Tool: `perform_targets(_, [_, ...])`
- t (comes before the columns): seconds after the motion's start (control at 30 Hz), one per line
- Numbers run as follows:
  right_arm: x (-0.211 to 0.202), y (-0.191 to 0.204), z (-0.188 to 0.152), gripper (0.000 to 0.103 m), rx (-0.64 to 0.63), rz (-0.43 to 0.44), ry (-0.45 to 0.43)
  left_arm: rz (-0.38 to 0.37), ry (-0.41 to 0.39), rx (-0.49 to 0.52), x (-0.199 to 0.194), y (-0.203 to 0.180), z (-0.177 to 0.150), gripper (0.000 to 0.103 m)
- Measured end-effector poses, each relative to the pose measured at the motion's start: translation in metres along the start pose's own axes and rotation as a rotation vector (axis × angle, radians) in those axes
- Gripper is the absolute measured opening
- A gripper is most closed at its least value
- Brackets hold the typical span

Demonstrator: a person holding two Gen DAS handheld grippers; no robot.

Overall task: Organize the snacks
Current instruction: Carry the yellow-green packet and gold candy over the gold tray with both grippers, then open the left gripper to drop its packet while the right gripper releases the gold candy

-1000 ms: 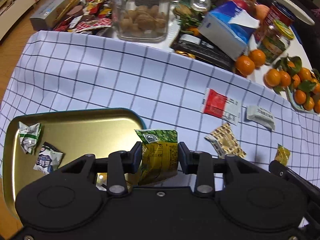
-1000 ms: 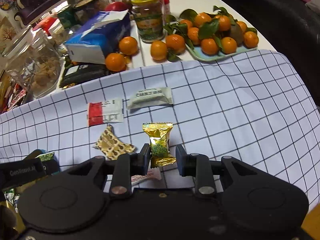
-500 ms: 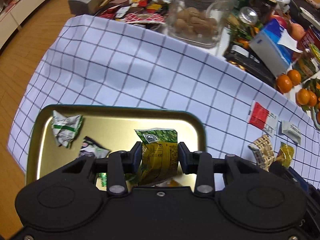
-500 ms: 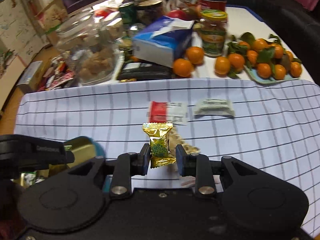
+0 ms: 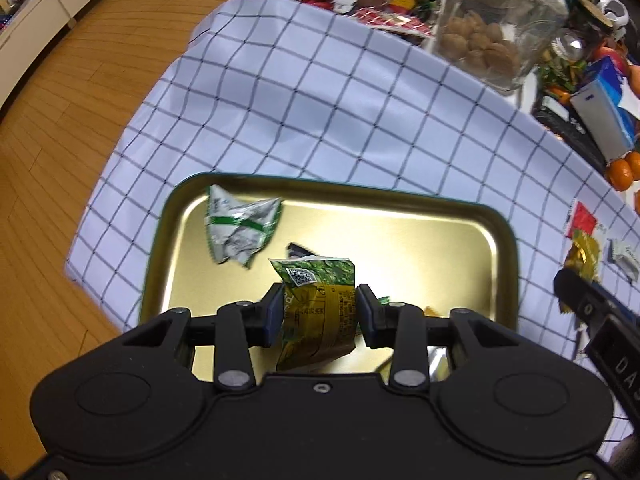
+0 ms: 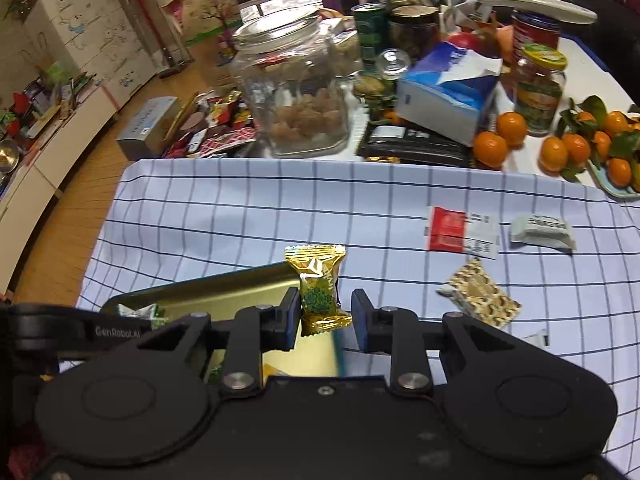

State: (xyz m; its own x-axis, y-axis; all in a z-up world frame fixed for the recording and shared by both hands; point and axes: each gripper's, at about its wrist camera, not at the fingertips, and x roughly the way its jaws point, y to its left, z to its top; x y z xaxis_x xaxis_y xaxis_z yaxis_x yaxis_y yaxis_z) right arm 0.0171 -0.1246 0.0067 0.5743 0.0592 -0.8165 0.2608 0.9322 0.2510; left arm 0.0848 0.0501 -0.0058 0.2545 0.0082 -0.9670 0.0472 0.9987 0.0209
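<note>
Both handheld tools, the left gripper (image 5: 319, 311) and the right gripper (image 6: 326, 317), share matte black moulded housings, round raised discs, silver pivot screws and blue-edged finger pads (image 5: 273, 309).

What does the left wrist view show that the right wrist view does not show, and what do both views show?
Only the left view shows the left tongs shut on a green and yellow snack packet above the gold metal tray. Only the right view shows the right tongs around a gold-wrapped candy, and the pale rectangular sachet's full face. Both show the tray, the glass jar and the red and white packet.
</note>
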Motion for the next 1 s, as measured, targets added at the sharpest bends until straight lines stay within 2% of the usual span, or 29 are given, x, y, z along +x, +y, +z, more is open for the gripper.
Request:
perform_targets(0.33, [0.010,0.037,-0.009,0.029,-0.076,0.028,0.012,0.123,-0.006,-0.023,-0.006,0.052,-0.027,0.046])
perform_targets(0.47, [-0.002,0.045,-0.016,0.029,-0.081,0.046,-0.004,0.105,0.019,-0.030,-0.016,0.065,-0.040,0.046])
perform_targets(0.6, [-0.010,0.047,-0.027,0.029,-0.083,0.044,-0.015,0.129,-0.005,0.004,-0.026,0.065,-0.057,0.046])
perform_targets(0.8, [-0.034,0.044,-0.049,0.029,-0.135,0.014,-0.084,0.090,-0.032,0.017,-0.024,0.062,-0.064,0.046])
perform_targets(0.93, [-0.049,0.031,-0.067,0.029,-0.116,0.017,-0.089,0.015,-0.041,-0.009,-0.025,0.062,-0.059,0.047])
perform_targets(1.0, [-0.054,0.028,-0.074,0.029,-0.118,0.003,-0.100,0.003,-0.050,-0.021,-0.027,0.063,-0.057,0.047])
